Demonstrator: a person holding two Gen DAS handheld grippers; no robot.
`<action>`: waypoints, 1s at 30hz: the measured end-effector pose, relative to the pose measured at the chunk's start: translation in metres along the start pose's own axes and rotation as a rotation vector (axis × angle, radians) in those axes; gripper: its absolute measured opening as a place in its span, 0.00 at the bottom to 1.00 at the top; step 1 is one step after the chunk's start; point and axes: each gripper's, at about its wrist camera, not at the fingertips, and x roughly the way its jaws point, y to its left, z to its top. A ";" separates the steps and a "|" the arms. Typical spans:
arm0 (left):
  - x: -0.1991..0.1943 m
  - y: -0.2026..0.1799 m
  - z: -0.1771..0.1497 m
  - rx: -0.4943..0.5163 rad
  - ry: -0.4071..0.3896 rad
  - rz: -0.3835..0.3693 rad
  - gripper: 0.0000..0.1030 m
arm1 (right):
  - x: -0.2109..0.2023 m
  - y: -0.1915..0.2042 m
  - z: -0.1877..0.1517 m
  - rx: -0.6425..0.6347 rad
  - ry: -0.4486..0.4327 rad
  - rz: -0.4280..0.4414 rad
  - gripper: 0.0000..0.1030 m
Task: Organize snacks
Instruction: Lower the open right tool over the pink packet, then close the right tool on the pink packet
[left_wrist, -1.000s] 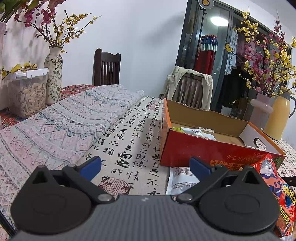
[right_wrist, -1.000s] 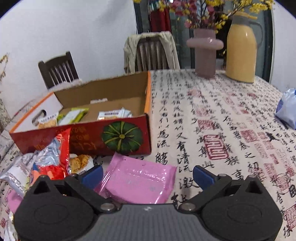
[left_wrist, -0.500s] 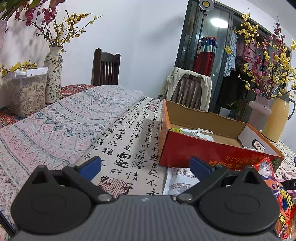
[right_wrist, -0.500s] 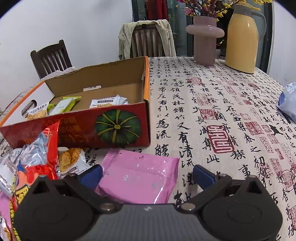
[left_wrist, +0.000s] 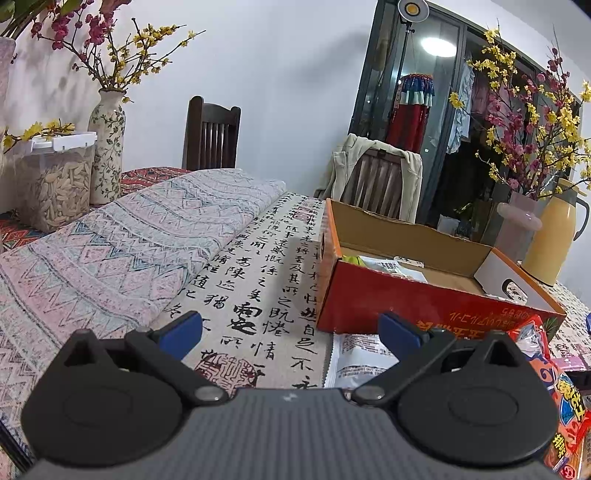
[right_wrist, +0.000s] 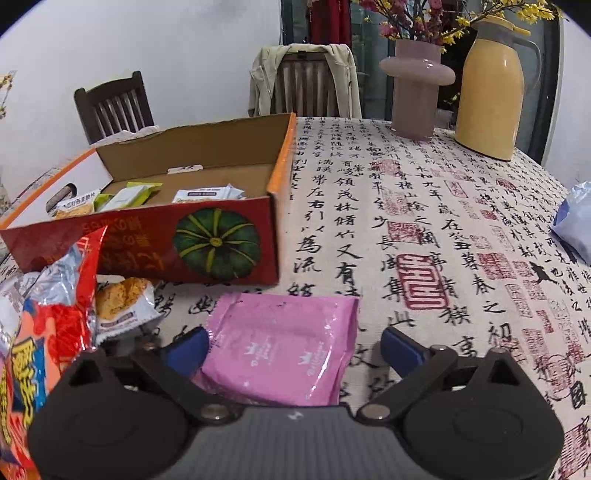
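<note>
An open red cardboard box (right_wrist: 147, 243) with a pumpkin picture stands on the calligraphy tablecloth, with several small snack packets (right_wrist: 207, 194) inside. In front of it lies a pink packet (right_wrist: 280, 350), between the fingers of my right gripper (right_wrist: 293, 347). Its jaws are closing. The left finger is at the packet's edge and the right finger stands apart from it. A red-orange bag (right_wrist: 44, 332) and a cracker packet (right_wrist: 122, 302) lie to the left. My left gripper (left_wrist: 290, 332) is open and empty, left of the box (left_wrist: 369, 306), with a white packet (left_wrist: 354, 358) by its right finger.
A yellow thermos (right_wrist: 491, 85) and a pink vase (right_wrist: 413, 81) stand at the table's far side, with chairs behind. A blue-white bag (right_wrist: 576, 221) lies at the right edge. A folded patterned cloth (left_wrist: 110, 251), a seed jar (left_wrist: 55, 184) and a flower vase (left_wrist: 109, 147) are on the left.
My right gripper has tilted down and come closer over the pink packet, which now reaches deeper between its fingers. The left gripper's view has barely changed.
</note>
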 end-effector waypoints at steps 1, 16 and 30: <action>0.000 0.000 0.000 0.000 0.000 0.000 1.00 | -0.002 -0.003 -0.001 -0.008 -0.006 0.009 0.89; 0.001 0.000 -0.001 -0.002 0.003 0.001 1.00 | -0.017 -0.024 -0.016 0.123 -0.052 0.021 0.97; 0.001 0.001 -0.001 -0.003 0.004 0.000 1.00 | -0.013 -0.006 -0.005 0.151 -0.060 -0.025 0.98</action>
